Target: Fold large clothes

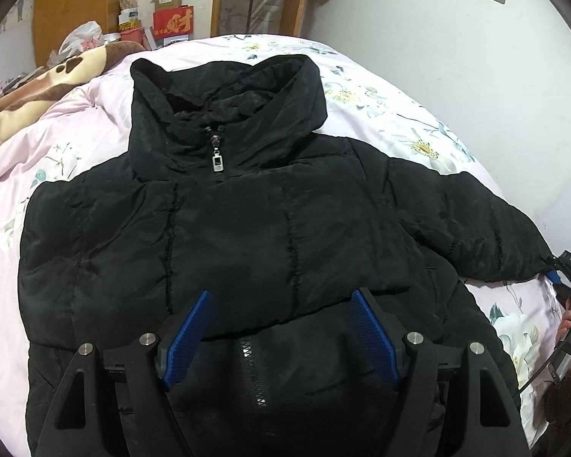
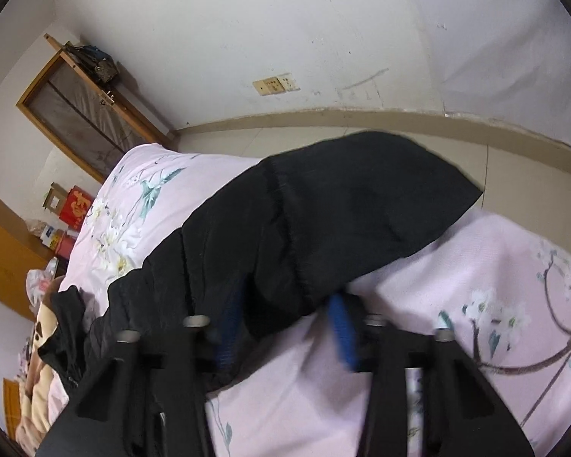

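One black jacket (image 1: 247,221) lay front-up on the bed (image 1: 418,114), zipped, collar away from the person, spread flat for folding. Left gripper (image 1: 281,327) hovered over the jacket's hem, jaws apart, empty. Right gripper (image 2: 285,327) straddled the one spread sleeve (image 2: 342,213); whether its pads pinched it, cannot tell.
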`<state>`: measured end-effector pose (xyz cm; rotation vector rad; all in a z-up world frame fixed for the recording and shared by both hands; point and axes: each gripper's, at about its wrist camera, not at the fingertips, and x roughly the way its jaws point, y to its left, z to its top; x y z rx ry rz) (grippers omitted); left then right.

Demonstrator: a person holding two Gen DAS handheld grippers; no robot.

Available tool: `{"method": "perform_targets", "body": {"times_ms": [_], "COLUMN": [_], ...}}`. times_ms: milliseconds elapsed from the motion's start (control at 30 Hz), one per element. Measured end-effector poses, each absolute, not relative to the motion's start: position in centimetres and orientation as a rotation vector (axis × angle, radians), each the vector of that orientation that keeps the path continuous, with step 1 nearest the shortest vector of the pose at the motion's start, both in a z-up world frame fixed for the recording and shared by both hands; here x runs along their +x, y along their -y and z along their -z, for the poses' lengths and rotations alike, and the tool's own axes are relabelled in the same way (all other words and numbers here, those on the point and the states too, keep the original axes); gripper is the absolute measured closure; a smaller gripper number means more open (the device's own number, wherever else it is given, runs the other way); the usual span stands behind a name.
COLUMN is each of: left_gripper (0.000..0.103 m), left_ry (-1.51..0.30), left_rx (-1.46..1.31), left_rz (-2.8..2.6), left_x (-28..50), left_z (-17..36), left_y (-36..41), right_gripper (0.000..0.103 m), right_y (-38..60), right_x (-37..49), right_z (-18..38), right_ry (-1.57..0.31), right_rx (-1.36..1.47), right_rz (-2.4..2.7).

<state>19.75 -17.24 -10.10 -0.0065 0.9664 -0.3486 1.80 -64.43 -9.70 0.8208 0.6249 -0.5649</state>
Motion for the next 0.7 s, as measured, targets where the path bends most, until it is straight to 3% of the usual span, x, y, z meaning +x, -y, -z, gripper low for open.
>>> {"method": "perform_targets", "body": {"times_ms": [167, 467, 700], "left_gripper": [0.028, 0.028, 0.028], "left_ry": [-0.965, -0.942, -0.935], "left_rx": [-0.026, -0.070, -0.126], "left_rz": [0.351, 0.358, 0.321], "left_x": [19.7, 19.2, 19.4], "left_z": [10.0, 9.0, 8.8], "left_y": [16.7, 15.1, 12.0], "right_gripper": [0.084, 0.089, 0.092], "right_y": [63.3, 56.5, 49.5], "right_x": [2.0, 4.3, 8.2], "right_z": [7.1, 0.4, -0.2], "right_ry": [-0.561, -0.463, -0.516], "right_rx": [0.771, 0.609, 0.489], "right_rz": [0.503, 0.278, 0.119]}}
